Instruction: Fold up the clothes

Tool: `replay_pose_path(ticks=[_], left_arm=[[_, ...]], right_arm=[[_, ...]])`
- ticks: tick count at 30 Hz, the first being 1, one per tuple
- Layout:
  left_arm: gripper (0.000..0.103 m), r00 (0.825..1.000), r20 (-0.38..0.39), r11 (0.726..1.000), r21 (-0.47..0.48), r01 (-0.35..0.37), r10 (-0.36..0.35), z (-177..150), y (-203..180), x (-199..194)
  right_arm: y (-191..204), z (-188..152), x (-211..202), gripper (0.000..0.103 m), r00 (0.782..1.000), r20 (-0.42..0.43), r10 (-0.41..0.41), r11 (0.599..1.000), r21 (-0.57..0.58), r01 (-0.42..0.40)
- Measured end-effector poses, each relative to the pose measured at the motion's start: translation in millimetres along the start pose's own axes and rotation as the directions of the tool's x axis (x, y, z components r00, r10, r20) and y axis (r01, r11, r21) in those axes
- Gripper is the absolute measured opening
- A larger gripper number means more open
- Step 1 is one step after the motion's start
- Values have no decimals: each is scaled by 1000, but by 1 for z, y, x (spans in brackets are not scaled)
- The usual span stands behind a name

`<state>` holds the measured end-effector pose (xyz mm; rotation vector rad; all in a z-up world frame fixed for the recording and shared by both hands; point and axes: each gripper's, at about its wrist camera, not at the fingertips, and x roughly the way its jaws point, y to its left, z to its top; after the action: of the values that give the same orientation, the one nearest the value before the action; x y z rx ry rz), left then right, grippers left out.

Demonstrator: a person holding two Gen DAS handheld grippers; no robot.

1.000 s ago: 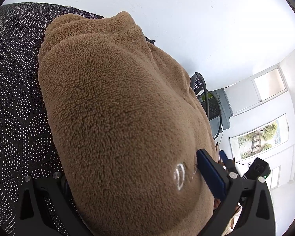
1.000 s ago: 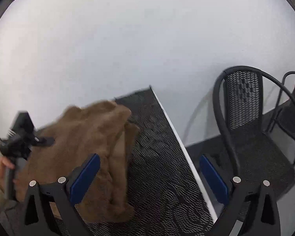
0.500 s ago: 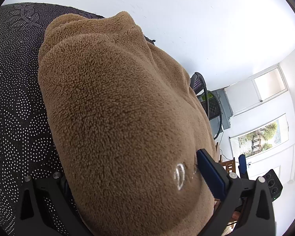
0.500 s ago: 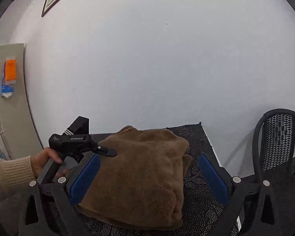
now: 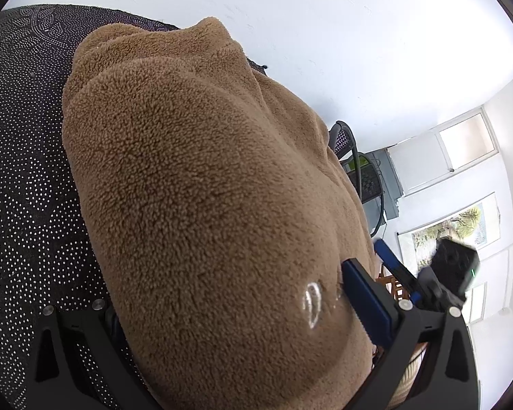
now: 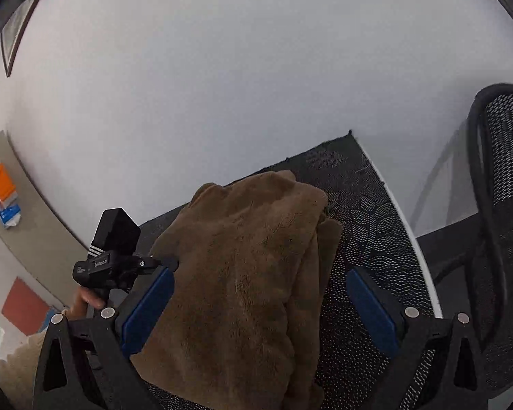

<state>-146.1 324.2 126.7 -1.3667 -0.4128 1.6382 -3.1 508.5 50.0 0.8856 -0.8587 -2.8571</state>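
A folded brown fleece garment (image 5: 195,184) lies on a black dotted tablecloth (image 5: 24,177). It fills the space between the fingers of my left gripper (image 5: 236,307), which stands wide open around its near end. The fleece hides most of the left pad, while the blue right pad (image 5: 366,300) rests against its side. In the right wrist view my right gripper (image 6: 260,311) is open, low over the near part of the fleece (image 6: 249,259), and the left gripper (image 6: 160,264) sits at the garment's left edge, held by a hand (image 6: 85,299).
A black mesh chair (image 6: 502,205) stands to the right, past the table's white edge (image 6: 410,239). A white wall runs behind the table. A framed picture (image 5: 451,232) and a window (image 5: 461,143) show far off in the left wrist view.
My right gripper has swung left and come down toward the fleece, which now lies between its fingers. The left gripper and the garment have stayed where they were.
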Motion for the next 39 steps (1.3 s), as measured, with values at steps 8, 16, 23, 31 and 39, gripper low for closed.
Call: replay_pose_path(ticks=[8, 16, 23, 31, 39], left_arm=[[102, 1000, -20, 1000, -12, 18, -18, 3, 2, 0], [102, 997, -45, 998, -36, 57, -59, 7, 9, -4], [103, 997, -47, 998, -19, 58, -59, 8, 5, 1], [102, 998, -38, 999, -14, 45, -45, 7, -1, 7], [102, 999, -33, 999, -7, 38, -39, 10, -15, 23]], right_arm=[[-35, 29, 61, 102, 982, -168, 85, 993, 100, -69], [-59, 28, 88, 102, 957, -261, 124, 989, 114, -97], [-41, 18, 98, 102, 904, -328, 274, 961, 119, -249], [-30, 14, 106, 103, 873, -378, 308, 951, 109, -289], [-19, 12, 108, 103, 888, -400, 226, 974, 63, -219]])
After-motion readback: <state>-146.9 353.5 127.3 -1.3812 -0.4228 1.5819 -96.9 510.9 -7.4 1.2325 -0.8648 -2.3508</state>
